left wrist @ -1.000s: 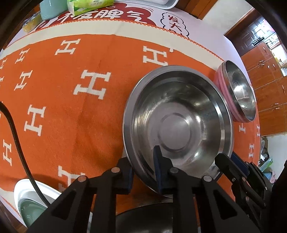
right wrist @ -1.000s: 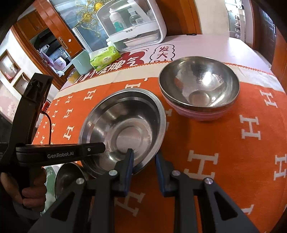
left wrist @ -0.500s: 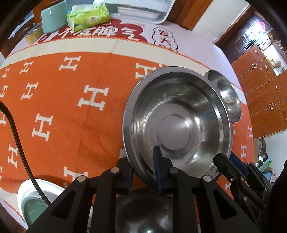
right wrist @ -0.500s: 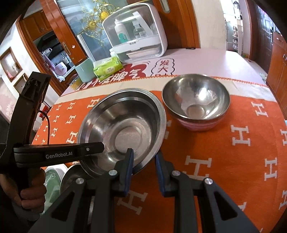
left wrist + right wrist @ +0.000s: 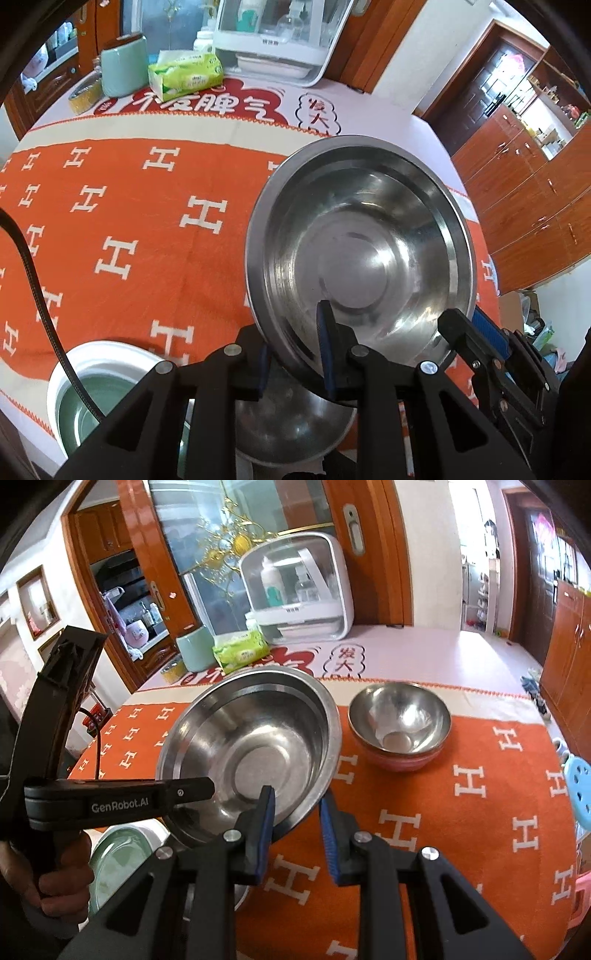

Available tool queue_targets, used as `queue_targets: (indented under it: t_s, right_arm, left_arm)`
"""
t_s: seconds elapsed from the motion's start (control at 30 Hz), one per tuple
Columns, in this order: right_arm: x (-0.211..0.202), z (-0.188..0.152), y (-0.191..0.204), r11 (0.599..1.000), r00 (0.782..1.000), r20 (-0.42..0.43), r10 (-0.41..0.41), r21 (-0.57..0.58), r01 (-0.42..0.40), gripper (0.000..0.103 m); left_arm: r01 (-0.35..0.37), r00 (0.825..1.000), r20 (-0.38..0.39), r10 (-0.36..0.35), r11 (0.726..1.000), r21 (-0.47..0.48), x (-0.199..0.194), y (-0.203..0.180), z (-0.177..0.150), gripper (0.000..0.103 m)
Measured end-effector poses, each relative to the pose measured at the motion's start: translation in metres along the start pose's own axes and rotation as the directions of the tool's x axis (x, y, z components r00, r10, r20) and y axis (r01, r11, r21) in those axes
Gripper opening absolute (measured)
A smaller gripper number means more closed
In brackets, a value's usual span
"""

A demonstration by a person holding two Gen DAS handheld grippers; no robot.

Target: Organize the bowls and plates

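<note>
A large steel basin [image 5: 362, 266] [image 5: 251, 749] hangs tilted above the orange cloth, held by its near rim from two sides. My left gripper [image 5: 295, 354] is shut on the rim, one pad inside and one outside. My right gripper [image 5: 297, 812] is shut on the rim further round, and it shows at the basin's right edge in the left wrist view [image 5: 476, 339]. Under the basin sits another steel bowl [image 5: 295, 424]. A white bowl with a green inside [image 5: 92, 391] [image 5: 114, 860] stands at the near left. A small steel bowl [image 5: 400, 720] nests in a pink bowl [image 5: 399, 760] to the right.
At the table's far side stand a green tissue pack [image 5: 184, 75], a pale green canister [image 5: 123, 64] and a white lidded cabinet [image 5: 295, 590]. A black cable [image 5: 33, 266] crosses the left. A hand [image 5: 62, 871] holds the left gripper's handle. A blue stool [image 5: 580, 779] stands beyond the right edge.
Both grippers have risen with the basin, which now hangs clear of the cloth. More of the steel bowl beneath shows. In the left wrist view the basin now hides the small bowl.
</note>
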State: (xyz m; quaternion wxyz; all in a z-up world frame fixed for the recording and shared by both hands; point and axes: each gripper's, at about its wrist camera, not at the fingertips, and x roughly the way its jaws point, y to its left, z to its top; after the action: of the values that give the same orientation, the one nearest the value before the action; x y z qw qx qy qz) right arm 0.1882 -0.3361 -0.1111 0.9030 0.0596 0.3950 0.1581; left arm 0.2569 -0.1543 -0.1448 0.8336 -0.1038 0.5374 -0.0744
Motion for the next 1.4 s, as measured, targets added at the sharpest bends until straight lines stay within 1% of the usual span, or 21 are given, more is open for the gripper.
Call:
queue_targets:
  t_s: [0.23, 0.5, 0.67, 0.77, 0.83, 0.97, 1.1, 1.4]
  right_arm:
    - [-0.026, -0.006, 0.024, 0.997, 0.999, 0.044, 0.001, -0.080, 0.002, 0.025]
    - [-0.048, -0.011, 0.056, 0.986, 0.996, 0.087, 0.014, -0.166, 0.001, 0.025]
    - [-0.054, -0.013, 0.080, 0.982, 0.994, 0.104, 0.043, -0.189, -0.023, 0.025]
    - [-0.051, -0.015, 0.101, 0.978, 0.993, 0.093, 0.066, -0.203, -0.046, 0.025]
    - [-0.049, -0.016, 0.117, 0.975, 0.993, 0.086, 0.085, -0.215, -0.064, 0.026]
    - [-0.046, -0.022, 0.150, 0.964, 0.990, 0.072, 0.120, -0.247, -0.099, 0.027]
    - [-0.043, -0.029, 0.180, 0.956, 0.988, 0.057, 0.143, -0.266, -0.123, 0.027]
    - [-0.032, -0.041, 0.230, 0.952, 0.987, 0.025, 0.157, -0.271, -0.144, 0.027]
  left_arm:
    - [0.008, 0.998, 0.059, -0.007, 1.000, -0.006, -0.032, 0.006, -0.022, 0.020]
    - [0.010, 0.990, 0.139, -0.008, 1.000, -0.016, -0.070, 0.019, -0.045, 0.021]
    - [-0.006, 0.986, 0.167, 0.009, 1.000, -0.019, -0.092, 0.036, -0.059, 0.022]
    - [-0.032, 0.983, 0.179, 0.036, 0.999, -0.027, -0.108, 0.053, -0.070, 0.024]
    - [-0.042, 0.981, 0.186, 0.050, 0.998, -0.049, -0.118, 0.067, -0.076, 0.025]
    - [-0.063, 0.979, 0.189, 0.079, 0.994, -0.094, -0.136, 0.097, -0.085, 0.025]
    - [-0.071, 0.980, 0.174, 0.093, 0.989, -0.128, -0.149, 0.125, -0.094, 0.025]
    - [-0.085, 0.985, 0.137, 0.108, 0.983, -0.163, -0.166, 0.181, -0.111, 0.025]
